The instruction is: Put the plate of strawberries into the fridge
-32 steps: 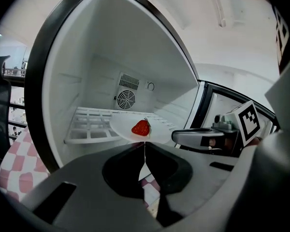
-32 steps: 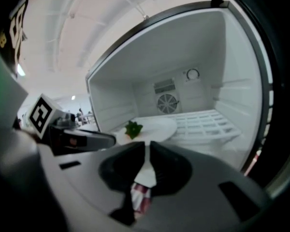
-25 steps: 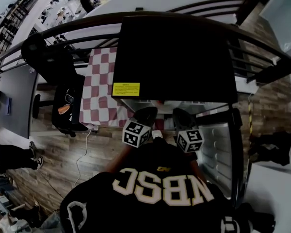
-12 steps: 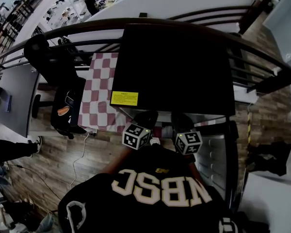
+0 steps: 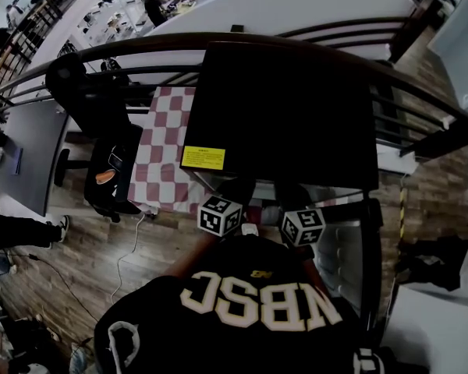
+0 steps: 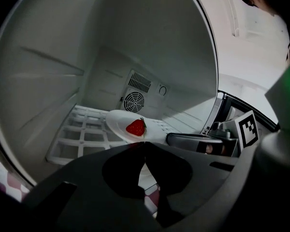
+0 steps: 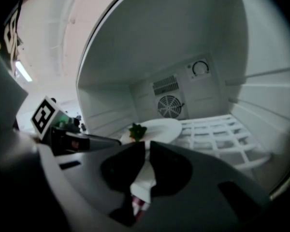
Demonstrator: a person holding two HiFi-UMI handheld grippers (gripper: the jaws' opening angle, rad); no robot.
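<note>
A white plate (image 6: 120, 122) with a red strawberry (image 6: 136, 127) on it is inside the white fridge, above the wire shelf (image 6: 82, 134). Whether it touches the shelf I cannot tell. My left gripper (image 6: 144, 143) is shut on the plate's near rim. My right gripper (image 7: 147, 146) is shut on the plate (image 7: 159, 128) from the other side, and there the strawberry's green leaves (image 7: 137, 131) show. In the head view only the two marker cubes (image 5: 220, 215) (image 5: 304, 226) show, below the fridge's black top (image 5: 288, 107), which hides the jaws.
The fridge door (image 5: 351, 248) stands open to the right. A fan grille (image 6: 134, 101) and a dial (image 7: 199, 68) are on the fridge's back wall. Left of the fridge are a checkered cloth (image 5: 164, 146) and a black chair (image 5: 101, 131).
Both grippers have gone slightly further under the fridge's top, so less of their bodies shows. Their grip on the plate is unchanged.
</note>
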